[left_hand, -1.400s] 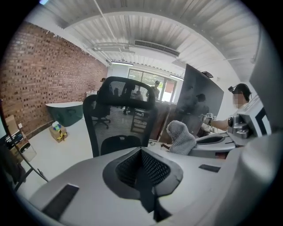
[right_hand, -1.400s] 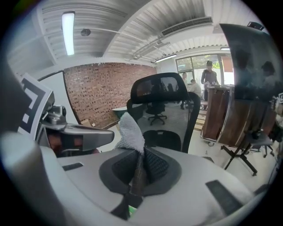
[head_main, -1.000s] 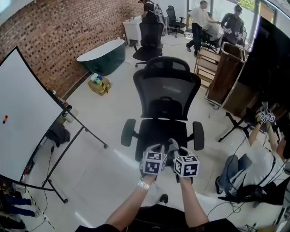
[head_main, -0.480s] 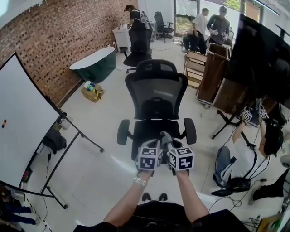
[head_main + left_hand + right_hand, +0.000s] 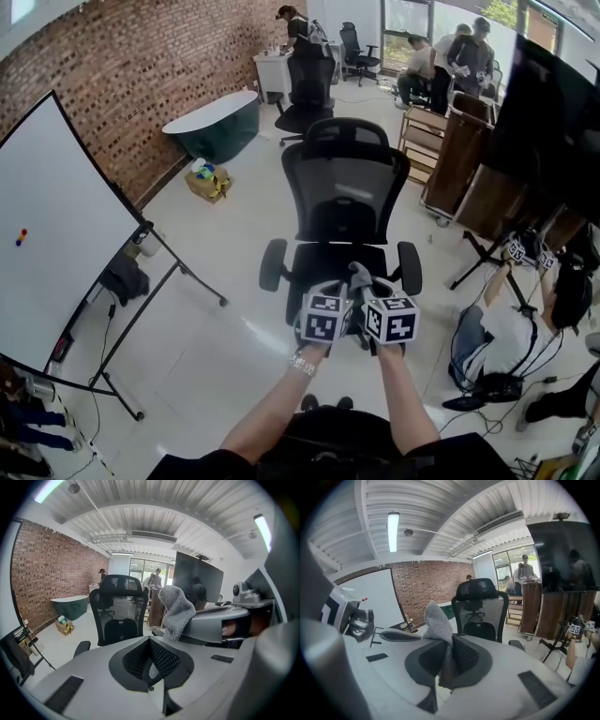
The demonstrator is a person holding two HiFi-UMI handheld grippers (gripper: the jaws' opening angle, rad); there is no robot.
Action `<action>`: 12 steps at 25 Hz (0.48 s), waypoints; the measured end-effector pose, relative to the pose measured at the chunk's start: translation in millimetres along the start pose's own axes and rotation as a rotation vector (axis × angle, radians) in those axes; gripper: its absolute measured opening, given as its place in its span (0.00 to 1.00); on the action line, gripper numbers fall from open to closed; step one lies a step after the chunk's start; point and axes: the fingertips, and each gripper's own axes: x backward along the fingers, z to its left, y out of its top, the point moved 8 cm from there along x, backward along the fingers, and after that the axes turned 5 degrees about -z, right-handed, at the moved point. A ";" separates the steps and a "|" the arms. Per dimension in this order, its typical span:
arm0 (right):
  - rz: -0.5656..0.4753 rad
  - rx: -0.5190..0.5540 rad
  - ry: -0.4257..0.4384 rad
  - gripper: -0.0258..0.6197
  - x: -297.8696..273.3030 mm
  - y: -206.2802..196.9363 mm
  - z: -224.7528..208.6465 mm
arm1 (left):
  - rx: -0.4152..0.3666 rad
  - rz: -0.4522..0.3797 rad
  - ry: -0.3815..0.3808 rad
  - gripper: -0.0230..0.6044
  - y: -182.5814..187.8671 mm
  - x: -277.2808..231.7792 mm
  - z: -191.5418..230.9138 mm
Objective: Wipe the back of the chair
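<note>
A black mesh office chair (image 5: 345, 187) faces me, its backrest upright behind the seat (image 5: 337, 267). Both grippers are held side by side just above the seat's front edge. My right gripper (image 5: 373, 292) is shut on a grey knitted cloth (image 5: 360, 276) that sticks up from its jaws. The right gripper view shows the cloth (image 5: 436, 619) pinched in the right gripper (image 5: 448, 641), with the chair (image 5: 480, 604) beyond. My left gripper (image 5: 330, 302) is shut on nothing. In the left gripper view, the left gripper (image 5: 150, 641) points at the chair (image 5: 117, 609), with the cloth (image 5: 176, 611) to its right.
A whiteboard on a stand (image 5: 56, 234) is at the left, with a green tub (image 5: 216, 122) and a box (image 5: 208, 178) by the brick wall. A wooden cart (image 5: 461, 155) stands right of the chair. A person sits on the floor (image 5: 506, 333) at right. Several people (image 5: 450, 56) are at the back.
The head view has shifted a little, so the chair sits slightly further right. Both grippers stay together over the seat's front, the cloth still in the right one.
</note>
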 end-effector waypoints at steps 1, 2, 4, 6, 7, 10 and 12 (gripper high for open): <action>-0.002 -0.001 -0.001 0.07 0.9 0.0 0.5 | -0.002 0.001 0.001 0.04 -0.2 1.8 -0.1; -0.004 -0.004 -0.001 0.07 1.6 -0.3 1.6 | -0.005 0.003 0.002 0.04 -0.3 4.0 0.1; -0.004 -0.009 0.005 0.07 1.5 -0.8 4.5 | -0.009 0.005 0.006 0.04 -0.8 7.5 2.0; 0.000 -0.004 0.012 0.07 -1.3 0.2 6.9 | -0.008 0.006 0.011 0.04 -0.2 7.4 5.8; 0.003 0.000 0.014 0.07 -2.8 0.7 7.7 | -0.007 0.005 0.013 0.04 0.4 6.6 7.6; 0.010 -0.001 0.015 0.07 -4.0 -2.0 9.4 | -0.006 0.004 0.013 0.04 -0.1 6.6 9.8; 0.015 -0.002 0.013 0.07 -3.4 -4.6 10.3 | -0.005 0.001 0.011 0.04 -1.2 7.9 9.7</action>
